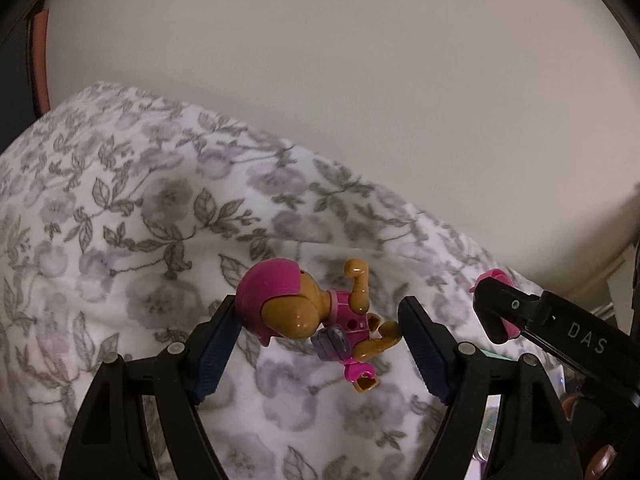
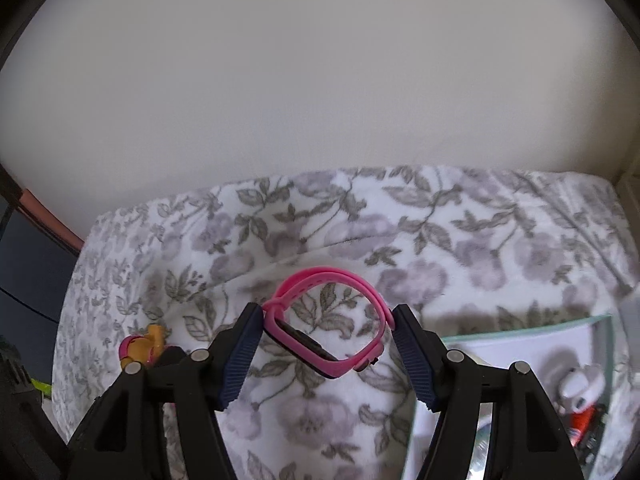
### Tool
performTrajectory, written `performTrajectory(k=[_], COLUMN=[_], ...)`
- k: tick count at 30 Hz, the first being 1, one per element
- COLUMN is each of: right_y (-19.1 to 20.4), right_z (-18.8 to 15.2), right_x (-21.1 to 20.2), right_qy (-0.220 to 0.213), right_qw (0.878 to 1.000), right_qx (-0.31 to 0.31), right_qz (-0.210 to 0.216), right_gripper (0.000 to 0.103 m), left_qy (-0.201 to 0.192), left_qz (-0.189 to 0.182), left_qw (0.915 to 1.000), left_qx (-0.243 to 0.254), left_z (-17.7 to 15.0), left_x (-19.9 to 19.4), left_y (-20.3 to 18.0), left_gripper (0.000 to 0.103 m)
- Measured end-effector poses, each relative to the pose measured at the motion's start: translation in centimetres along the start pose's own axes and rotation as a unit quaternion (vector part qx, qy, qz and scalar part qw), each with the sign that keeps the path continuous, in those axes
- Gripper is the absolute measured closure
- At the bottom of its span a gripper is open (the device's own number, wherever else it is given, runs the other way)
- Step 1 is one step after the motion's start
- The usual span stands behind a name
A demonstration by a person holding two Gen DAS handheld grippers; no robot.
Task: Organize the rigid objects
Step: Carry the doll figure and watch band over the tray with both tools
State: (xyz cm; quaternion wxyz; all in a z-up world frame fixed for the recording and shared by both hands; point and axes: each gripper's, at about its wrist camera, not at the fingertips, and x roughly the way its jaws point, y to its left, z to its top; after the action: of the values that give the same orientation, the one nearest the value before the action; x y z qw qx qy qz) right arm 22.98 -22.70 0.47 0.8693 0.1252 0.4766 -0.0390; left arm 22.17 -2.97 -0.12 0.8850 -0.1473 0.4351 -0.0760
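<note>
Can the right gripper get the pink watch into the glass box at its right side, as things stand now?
Probably yes. The right gripper holds the pink watch between its fingers, above the floral blanket. The box lies close beside it, open on top, with nothing between them.

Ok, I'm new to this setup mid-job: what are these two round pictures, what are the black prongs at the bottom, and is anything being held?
Each picture comes from a fisheye camera mounted on a handheld two-finger gripper, looking forward along its fingers; a person carries one in each hand. The black prongs with blue ribbed pads are those fingers. The left wrist view shows the left gripper clamped on a toy dog figure with a pink helmet, above a floral blanket. The right gripper is seen in its own view, pads pressing both sides of a pink watch, its band looped. In the right wrist view, a shallow box lies on the blanket at lower right with small items inside, too blurred to name.
</note>
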Motion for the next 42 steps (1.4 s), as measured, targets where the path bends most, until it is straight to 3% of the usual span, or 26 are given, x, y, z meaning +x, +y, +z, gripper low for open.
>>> performTrajectory(k=[8, 16, 24, 33, 42], right_y=[-0.4, -1.0, -2.2, -5.0, -9.6], right_z=[-1.1, -3.3, -7.2, -12.1, -14.9], right_x=[-7.7, -14.4, -18.5, -19.0, -15.9], right_qy=[-0.04, -0.081, -0.112, -0.129, -0.104], right_qw=[0.999, 0.996, 0.994, 0.989, 0.986], right_qx=[0.002, 0.002, 0.011, 0.064, 0.124], right_qz=[-0.006, -0.022, -0.019, -0.033, -0.041], right_gripper=[0.034, 0.034, 0.034, 0.034, 0.034], left_qy=[-0.017, -0.032, -0.026, 0.001, 0.028], left_qz=[-0.019, -0.027, -0.03, -0.034, -0.017], left_qw=[0.9997, 0.9975, 0.9956, 0.9945, 0.9933], left_qx=[0.002, 0.057, 0.085, 0.099, 0.111], left_z=[-0.5, -2.7, -6.4, -10.5, -12.3], left_x=[-5.8, -11.2, -13.3, -13.1, -10.9], left_y=[-1.7, -4.5, -5.6, -6.7, -7.0], left_gripper=[0.023, 0.022, 0.022, 0.022, 0.022])
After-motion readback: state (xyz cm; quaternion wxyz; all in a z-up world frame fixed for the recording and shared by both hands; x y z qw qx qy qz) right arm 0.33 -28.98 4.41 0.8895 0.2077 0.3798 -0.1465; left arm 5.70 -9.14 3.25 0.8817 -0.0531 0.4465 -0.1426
